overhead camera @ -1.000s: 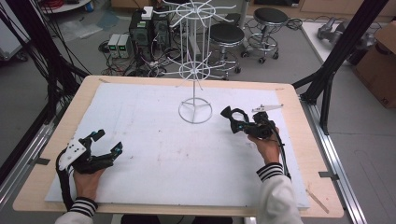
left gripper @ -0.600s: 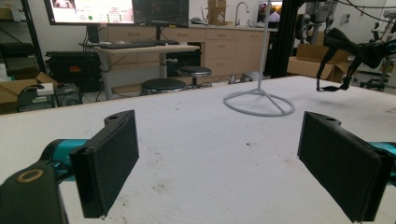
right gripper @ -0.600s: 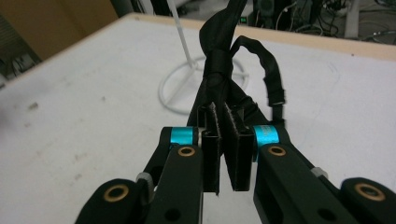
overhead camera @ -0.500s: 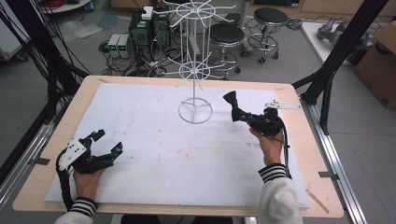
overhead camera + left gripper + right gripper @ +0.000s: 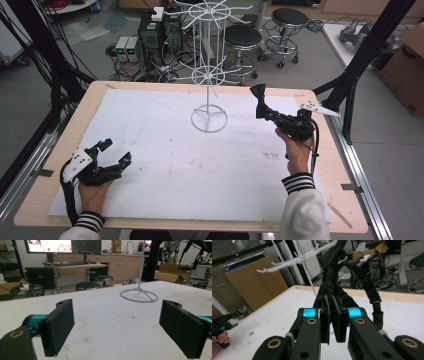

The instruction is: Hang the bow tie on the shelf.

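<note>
A: What is the room like, and the surface?

B: A workshop with a grey floor; black round stools and computer boxes with tangled cables stand beyond the table; a cardboard box sits at far right; black frame struts rise at both sides. The table has a pale wooden rim, and a white sheet with faint smudges covers most of it.

A: Any writing to read?

B: Monitors glow in the left gripper view above a desk, but their text is too small to tell.

A: What stands on the table?

B: A white wire rack with hooked arms, its ring base on the sheet near the far edge, between the two hands but closer to the right one.

A: And the claws?

B: The left claw lies low on the sheet at the near left corner, jaws wide apart with nothing between; the right claw is raised beside the rack, jaws pressed together on a black strap; the strap rises from the jaws, and a buckled length hangs down at the side.
</note>
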### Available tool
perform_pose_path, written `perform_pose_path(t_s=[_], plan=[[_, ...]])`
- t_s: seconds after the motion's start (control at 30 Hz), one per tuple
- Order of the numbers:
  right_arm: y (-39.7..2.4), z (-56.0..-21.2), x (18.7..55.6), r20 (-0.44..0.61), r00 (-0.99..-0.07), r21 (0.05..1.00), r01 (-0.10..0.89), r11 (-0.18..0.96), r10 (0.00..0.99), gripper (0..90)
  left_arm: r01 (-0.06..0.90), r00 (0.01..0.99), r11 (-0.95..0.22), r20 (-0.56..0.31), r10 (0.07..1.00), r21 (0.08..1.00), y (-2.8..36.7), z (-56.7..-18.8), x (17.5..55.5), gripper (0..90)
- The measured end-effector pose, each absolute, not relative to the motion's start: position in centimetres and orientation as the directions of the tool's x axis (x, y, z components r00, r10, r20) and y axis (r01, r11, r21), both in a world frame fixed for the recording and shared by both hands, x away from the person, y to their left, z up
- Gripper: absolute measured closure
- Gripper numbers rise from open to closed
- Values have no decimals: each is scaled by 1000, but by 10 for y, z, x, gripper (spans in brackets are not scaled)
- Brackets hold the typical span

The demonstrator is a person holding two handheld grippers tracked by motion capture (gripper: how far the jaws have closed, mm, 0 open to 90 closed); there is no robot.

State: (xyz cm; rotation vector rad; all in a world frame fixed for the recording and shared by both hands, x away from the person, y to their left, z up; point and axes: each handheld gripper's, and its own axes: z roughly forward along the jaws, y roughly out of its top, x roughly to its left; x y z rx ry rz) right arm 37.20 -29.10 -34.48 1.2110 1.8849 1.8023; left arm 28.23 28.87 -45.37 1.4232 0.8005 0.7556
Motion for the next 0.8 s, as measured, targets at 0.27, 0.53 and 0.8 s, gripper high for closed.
perform_pose_path(t_s=[0.27,0.53,0.8], plan=[[-281,-322,373,315,-641,938,323,-126,700,856,22,541,15,-24,841,1000,289,-454,282,131],[-270,-310,376,307,-651,944,303,-134,694,856,21,542,14,-23,840,1000,289,-454,282,130],[-261,-304,379,318,-661,943,292,-157,680,856,20,543,15,-24,839,1000,289,-454,282,130]])
